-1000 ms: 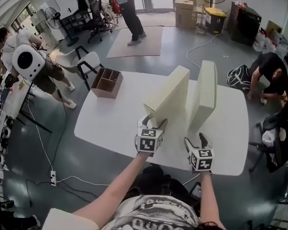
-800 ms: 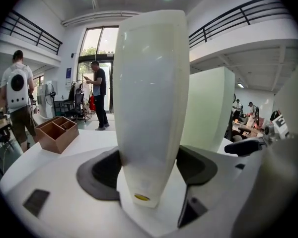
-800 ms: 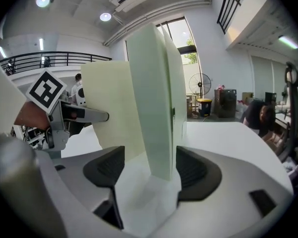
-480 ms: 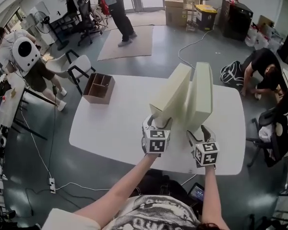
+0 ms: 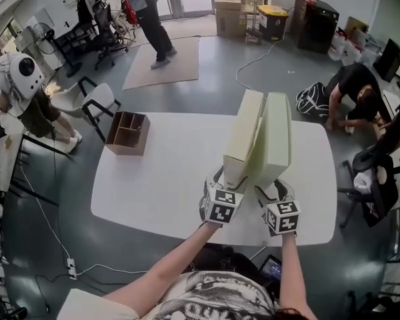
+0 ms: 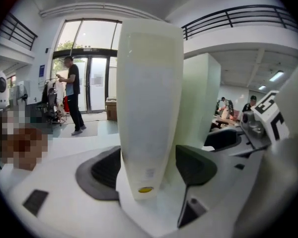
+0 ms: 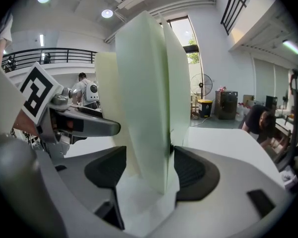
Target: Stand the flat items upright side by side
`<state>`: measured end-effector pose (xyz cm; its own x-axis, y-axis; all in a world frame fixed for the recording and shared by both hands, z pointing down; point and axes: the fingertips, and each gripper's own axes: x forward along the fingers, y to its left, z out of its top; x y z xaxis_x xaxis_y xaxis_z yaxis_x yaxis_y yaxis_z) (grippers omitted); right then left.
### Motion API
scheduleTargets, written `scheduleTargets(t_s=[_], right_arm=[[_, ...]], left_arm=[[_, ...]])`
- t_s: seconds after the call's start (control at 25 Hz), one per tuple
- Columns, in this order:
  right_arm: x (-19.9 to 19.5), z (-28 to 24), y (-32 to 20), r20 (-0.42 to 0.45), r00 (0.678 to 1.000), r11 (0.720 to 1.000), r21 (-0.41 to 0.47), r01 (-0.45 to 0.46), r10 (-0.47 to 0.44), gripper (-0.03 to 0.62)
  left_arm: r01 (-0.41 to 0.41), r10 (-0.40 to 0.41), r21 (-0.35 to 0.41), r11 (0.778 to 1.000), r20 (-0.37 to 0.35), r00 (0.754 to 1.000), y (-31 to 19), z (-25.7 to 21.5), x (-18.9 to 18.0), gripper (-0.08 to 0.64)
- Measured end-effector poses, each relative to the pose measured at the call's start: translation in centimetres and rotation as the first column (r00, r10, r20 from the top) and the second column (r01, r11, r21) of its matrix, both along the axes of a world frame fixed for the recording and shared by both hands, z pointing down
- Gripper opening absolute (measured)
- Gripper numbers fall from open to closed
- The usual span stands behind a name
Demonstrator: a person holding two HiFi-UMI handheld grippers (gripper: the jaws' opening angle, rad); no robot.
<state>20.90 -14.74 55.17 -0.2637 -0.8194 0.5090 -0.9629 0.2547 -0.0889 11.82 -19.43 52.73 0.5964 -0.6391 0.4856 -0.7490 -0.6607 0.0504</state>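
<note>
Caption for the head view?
Left gripper and right gripper hold left box and right box upright, side by side, on a table.

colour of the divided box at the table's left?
The divided box is brown; the head view shows it best.

left panel point(image 5: 243, 142) & right panel point(image 5: 278, 139): matt, smooth pale faces, look like card or foam board, can't tell which. small glossy yellow sticker point(image 6: 145, 189) on left panel's near edge. table point(image 5: 160, 185): white, smooth, low sheen. left gripper point(image 5: 225, 179) & right gripper point(image 5: 275, 187): light grey matt plastic bodies; fingers point(image 7: 188, 171) w/ dark ribbed, rubbery-looking pads. box point(image 5: 127, 131): brown cardboard, matt. floor point(image 5: 207, 85): grey, smooth, slightly glossy.
</note>
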Motion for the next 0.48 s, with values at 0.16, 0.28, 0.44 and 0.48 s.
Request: scheduleTargets(t_s=[0.16,0.28,0.44,0.48], right_arm=[[0.0,0.1,-0.1,-0.004,1.0,1.0,-0.007,-0.004,0.004,0.299],[-0.1,0.2,-0.2,-0.003,1.0,1.0,-0.013,-0.007,0.007,0.299],[0.0,0.1,-0.2,-0.005,1.0,1.0,-0.01,-0.01,0.01,0.296],[0.0,0.1,-0.2,-0.004,1.0,1.0,-0.01,-0.01,0.01,0.296]], left_arm=[[-0.14,0.139,0.013,0.99,0.014,0.99,1.7,-0.1,2.0,0.337],[-0.187,0.187,0.008,0.982,0.015,0.982,2.3,-0.1,2.7,0.337],[-0.207,0.207,0.011,0.978,0.021,0.978,2.7,-0.1,3.0,0.337],[-0.21,0.209,0.012,0.978,0.023,0.978,2.7,-0.1,3.0,0.337]])
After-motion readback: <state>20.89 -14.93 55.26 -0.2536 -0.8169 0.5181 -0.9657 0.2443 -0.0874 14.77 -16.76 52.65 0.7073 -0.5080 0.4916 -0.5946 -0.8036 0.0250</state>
